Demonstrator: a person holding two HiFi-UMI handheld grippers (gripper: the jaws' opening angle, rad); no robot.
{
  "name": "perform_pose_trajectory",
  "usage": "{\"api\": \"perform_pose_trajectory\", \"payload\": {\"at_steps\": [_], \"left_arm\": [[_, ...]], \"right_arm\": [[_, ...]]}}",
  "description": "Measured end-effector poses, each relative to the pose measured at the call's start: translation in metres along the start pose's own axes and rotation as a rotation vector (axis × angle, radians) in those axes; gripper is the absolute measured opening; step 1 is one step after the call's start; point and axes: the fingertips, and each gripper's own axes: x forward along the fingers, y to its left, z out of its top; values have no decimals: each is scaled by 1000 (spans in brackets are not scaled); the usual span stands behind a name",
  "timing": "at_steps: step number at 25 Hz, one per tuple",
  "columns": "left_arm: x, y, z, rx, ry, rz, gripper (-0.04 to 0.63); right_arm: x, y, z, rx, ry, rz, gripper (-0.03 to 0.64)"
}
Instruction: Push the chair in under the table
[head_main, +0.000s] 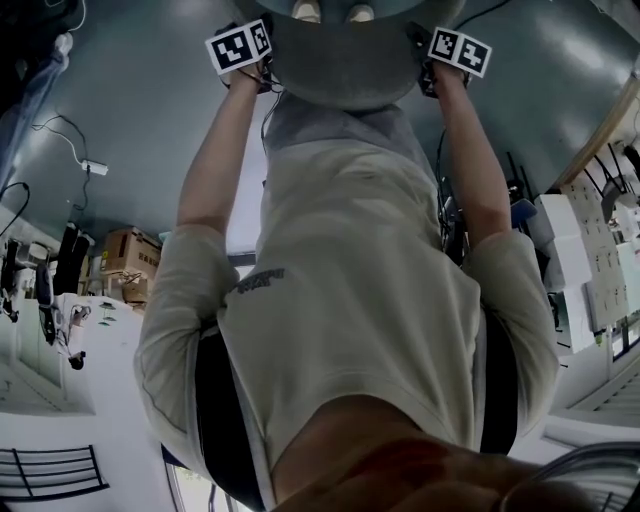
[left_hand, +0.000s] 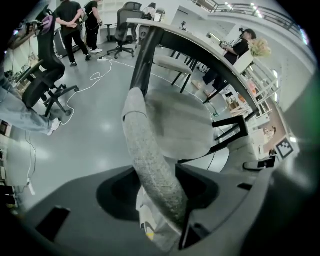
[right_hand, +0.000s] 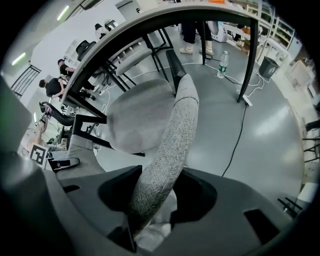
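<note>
curved grey chair backrest is coarse woven cloth, rough and matt; grey floor looks smooth, a bit glossy; black table legs look like matt metal

Arms straight down, left tool and right tool (both clamped)

On my left feed I see a black office chair, a white cable trailing beside it, and two people standing behind. My right feed shows a bottle upright, a bin near it, and a black cable.
</note>
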Motion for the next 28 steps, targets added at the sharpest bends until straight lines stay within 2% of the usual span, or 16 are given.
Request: {"api": "perform_pose_trajectory", "payload": {"at_steps": [5,17,28], "left_arm": [[3,0,1,20,8,3,211],[1,-4,14,0,-22,13,189],[4,-24,52,-36,-76,23,178]], "right_arm": [[1,0,1,-20,4,-18,189],[-7,-2,21,-16,-69,-33,169],[-13,-9,73,-47,-101,-24,169]]}}
